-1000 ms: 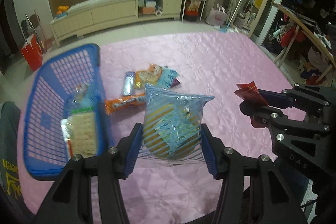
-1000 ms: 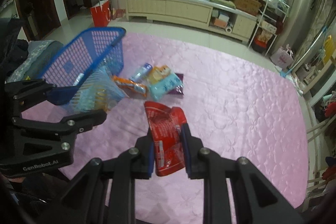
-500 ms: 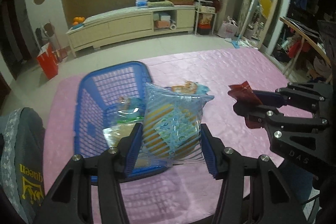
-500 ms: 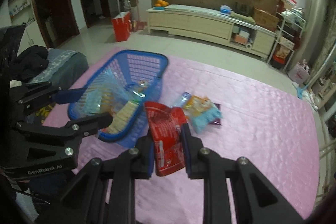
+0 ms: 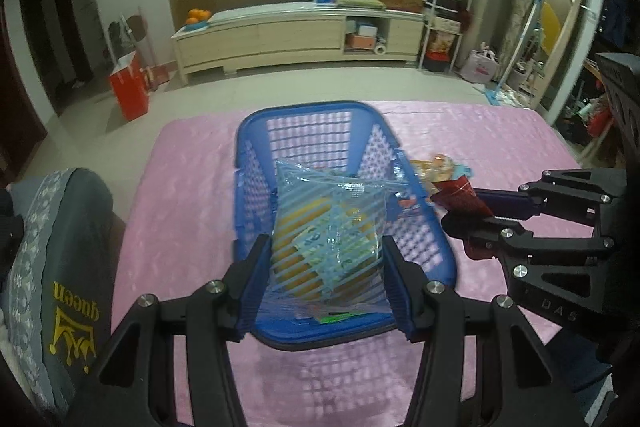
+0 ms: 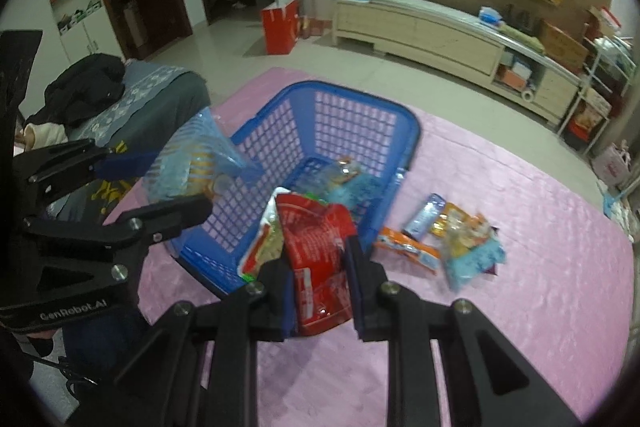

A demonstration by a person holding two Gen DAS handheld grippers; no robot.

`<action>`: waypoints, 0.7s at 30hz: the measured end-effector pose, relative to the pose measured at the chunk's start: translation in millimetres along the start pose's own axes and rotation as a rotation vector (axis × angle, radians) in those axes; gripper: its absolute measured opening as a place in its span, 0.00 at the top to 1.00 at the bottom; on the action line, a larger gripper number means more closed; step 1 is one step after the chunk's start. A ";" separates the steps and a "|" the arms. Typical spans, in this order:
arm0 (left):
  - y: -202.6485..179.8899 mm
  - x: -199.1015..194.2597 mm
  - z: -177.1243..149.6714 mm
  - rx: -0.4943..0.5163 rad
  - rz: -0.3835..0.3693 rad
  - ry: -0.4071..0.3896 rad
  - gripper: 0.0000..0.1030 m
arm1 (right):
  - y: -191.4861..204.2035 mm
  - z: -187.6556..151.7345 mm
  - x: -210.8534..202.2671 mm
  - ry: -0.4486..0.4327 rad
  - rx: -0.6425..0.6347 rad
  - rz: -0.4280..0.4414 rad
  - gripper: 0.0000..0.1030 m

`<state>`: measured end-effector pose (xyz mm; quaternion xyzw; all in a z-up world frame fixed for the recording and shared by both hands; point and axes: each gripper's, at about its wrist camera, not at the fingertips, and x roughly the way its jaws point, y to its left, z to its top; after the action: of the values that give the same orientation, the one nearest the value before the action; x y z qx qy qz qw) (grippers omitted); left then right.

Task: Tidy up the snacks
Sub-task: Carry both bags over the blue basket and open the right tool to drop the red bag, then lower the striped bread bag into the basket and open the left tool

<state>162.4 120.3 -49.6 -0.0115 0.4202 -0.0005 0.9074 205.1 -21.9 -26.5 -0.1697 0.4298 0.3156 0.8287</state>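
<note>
Left wrist view: left gripper (image 5: 326,269) half open, pads clamped on both sides of a clear blue-striped snack bag (image 5: 326,235) with yellow contents, bag upright and raised over the near end of the blue basket (image 5: 256,163). Beyond the fingertips, the basket's mesh walls and far rim; under the bag, a glimpse of packets on the basket floor. To the right of these tongs, the right gripper (image 5: 466,205), nearly shut on a red packet (image 5: 458,197), poised at the basket's right rim. Past that rim, a few loose snacks (image 5: 440,167) on the pink tablecloth (image 5: 192,187). To the left, a grey cushion (image 5: 60,247) with a yellow crown print.

Right wrist view: right gripper (image 6: 316,263) pinched narrow on the red packet (image 6: 316,255), packet upright, over the basket's (image 6: 360,131) near corner. Just ahead, cracker packs (image 6: 262,245) and blue packets inside the basket. To the right, on the cloth, an orange bar (image 6: 404,251), a slim blue bar (image 6: 424,217) and a light blue bag (image 6: 474,259), close together. To the left, the left gripper (image 6: 172,183) with the striped bag (image 6: 192,159).
</note>
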 end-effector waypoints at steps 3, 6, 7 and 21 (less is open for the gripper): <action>11.3 5.8 -1.7 -0.012 0.005 0.012 0.50 | 6.4 6.2 15.0 0.025 -0.014 0.014 0.74; 18.1 12.4 -3.4 -0.021 0.006 0.024 0.50 | 10.0 7.6 28.0 0.059 -0.013 0.026 0.74; 19.7 14.8 -4.5 -0.025 0.007 0.028 0.50 | 10.8 7.3 31.7 0.072 -0.011 0.035 0.74; 17.0 15.0 -10.1 -0.030 0.017 0.054 0.50 | 6.2 -3.4 27.7 0.078 -0.030 -0.033 0.25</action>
<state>164.2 136.9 -68.0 -0.0218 0.4448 0.0132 0.8953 210.8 -8.6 -51.2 -0.2015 0.4540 0.3015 0.8139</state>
